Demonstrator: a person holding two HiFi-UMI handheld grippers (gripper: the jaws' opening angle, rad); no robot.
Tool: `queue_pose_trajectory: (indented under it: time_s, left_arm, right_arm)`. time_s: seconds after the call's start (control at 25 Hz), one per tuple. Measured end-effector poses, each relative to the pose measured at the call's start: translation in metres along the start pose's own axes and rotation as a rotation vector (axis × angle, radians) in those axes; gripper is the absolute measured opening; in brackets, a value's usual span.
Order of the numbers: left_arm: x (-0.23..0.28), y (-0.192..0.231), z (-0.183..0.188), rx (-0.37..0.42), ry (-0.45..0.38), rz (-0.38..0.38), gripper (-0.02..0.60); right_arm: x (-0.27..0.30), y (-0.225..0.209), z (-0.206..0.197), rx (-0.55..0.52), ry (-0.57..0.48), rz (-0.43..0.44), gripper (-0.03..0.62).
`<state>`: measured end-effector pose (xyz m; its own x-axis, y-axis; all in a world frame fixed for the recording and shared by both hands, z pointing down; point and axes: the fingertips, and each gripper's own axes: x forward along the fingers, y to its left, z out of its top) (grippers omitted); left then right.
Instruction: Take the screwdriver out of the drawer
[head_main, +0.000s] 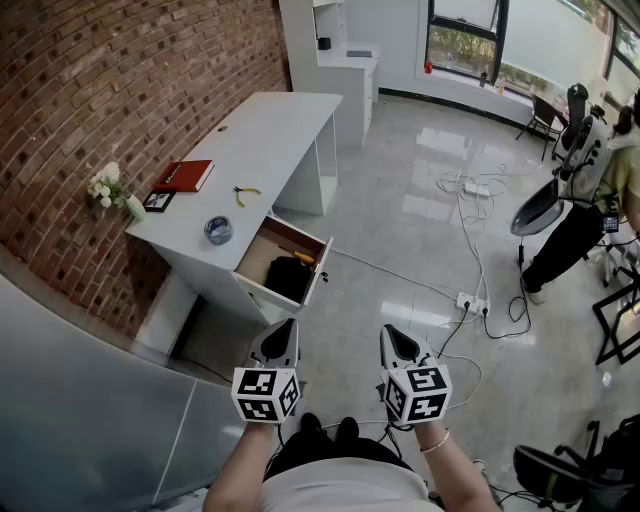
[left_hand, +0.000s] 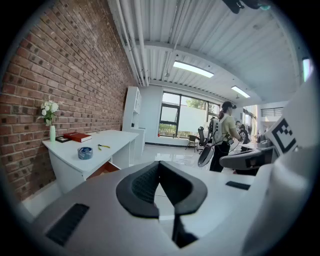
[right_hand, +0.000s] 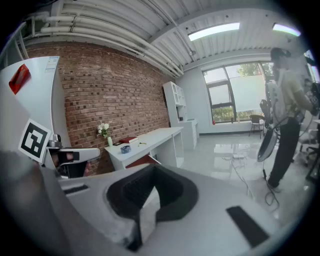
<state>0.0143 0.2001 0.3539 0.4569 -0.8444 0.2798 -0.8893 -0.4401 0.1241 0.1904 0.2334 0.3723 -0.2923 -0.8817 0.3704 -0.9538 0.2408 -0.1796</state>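
The white desk's drawer (head_main: 319, 271) stands pulled open in the head view. Inside it lie a screwdriver (head_main: 303, 257) with an orange-yellow handle and a black object (head_main: 289, 276). My left gripper (head_main: 288, 323) and right gripper (head_main: 389, 331) hang side by side near the bottom of that view, well short of the drawer, over the floor. Both are shut with nothing between the jaws. The left gripper view shows my left gripper (left_hand: 159, 164) aimed past the desk (left_hand: 105, 141). In the right gripper view my right gripper (right_hand: 154, 168) points towards the desk (right_hand: 152, 136).
On the desk top (head_main: 280, 120) lie a red book (head_main: 185, 175), yellow-handled pliers (head_main: 246, 194), a tape roll (head_main: 218, 230), a small frame (head_main: 157, 201) and a vase of white flowers (head_main: 112, 190). Cables and a power strip (head_main: 470, 300) cross the tiled floor; a person (head_main: 580, 210) stands at the right.
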Motion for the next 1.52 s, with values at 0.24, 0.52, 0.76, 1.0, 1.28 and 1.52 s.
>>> queue_pose_trajectory:
  time_s: [0.24,0.52,0.76,1.0,1.28,1.52]
  left_arm:
    - [-0.001,-0.004,0.004,-0.004,-0.003,0.008,-0.008]
    - [-0.004,-0.001,0.004,-0.001,-0.007,0.028,-0.008]
    - [-0.007,-0.001,0.005,-0.003,-0.012,0.046,-0.008]
    - [-0.005,0.002,0.007,-0.06,-0.027,0.051,-0.008]
    - [0.004,0.011,-0.001,-0.068,0.014,0.063,-0.008]
    - [0.029,0.019,-0.005,-0.064,0.028,0.047,-0.008]
  right_arm:
    - [-0.002,-0.003,0.006,-0.026,-0.017,0.005,0.002]
    - [0.003,-0.006,0.008,-0.046,-0.027,-0.016,0.002]
    - [0.008,-0.012,0.011,-0.069,-0.02,-0.036,0.024]
    - [0.013,-0.012,0.015,-0.071,-0.013,-0.019,0.098]
    - [0.026,-0.014,0.012,-0.026,0.017,0.002,0.141]
    - [0.05,-0.017,0.011,-0.022,0.04,0.016,0.149]
